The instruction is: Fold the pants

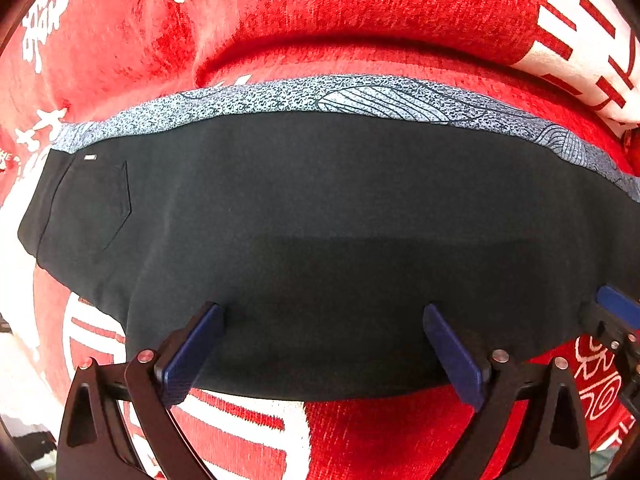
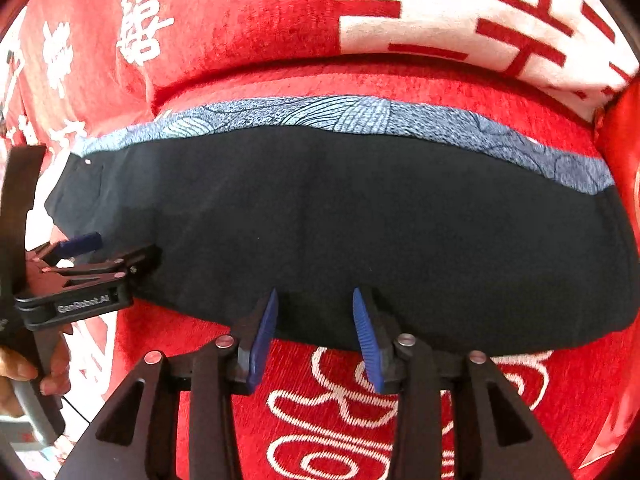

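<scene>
The dark navy pants (image 1: 320, 220) lie flat, folded lengthwise, on a red cloth, with a blue-grey patterned strip (image 1: 360, 96) along the far edge and a back pocket (image 1: 100, 204) at the left. They also fill the right wrist view (image 2: 340, 220). My left gripper (image 1: 324, 312) is open, its blue fingertips over the near edge of the pants. My right gripper (image 2: 314, 296) is open, narrower, its tips at the near edge. The left gripper shows in the right wrist view (image 2: 92, 264); the right gripper shows in the left wrist view (image 1: 616, 312).
The red cloth with white characters (image 1: 360, 4) covers the whole surface and rises in a fold behind the pants (image 2: 360, 72). A hand (image 2: 24, 372) holds the left gripper's handle at the left edge.
</scene>
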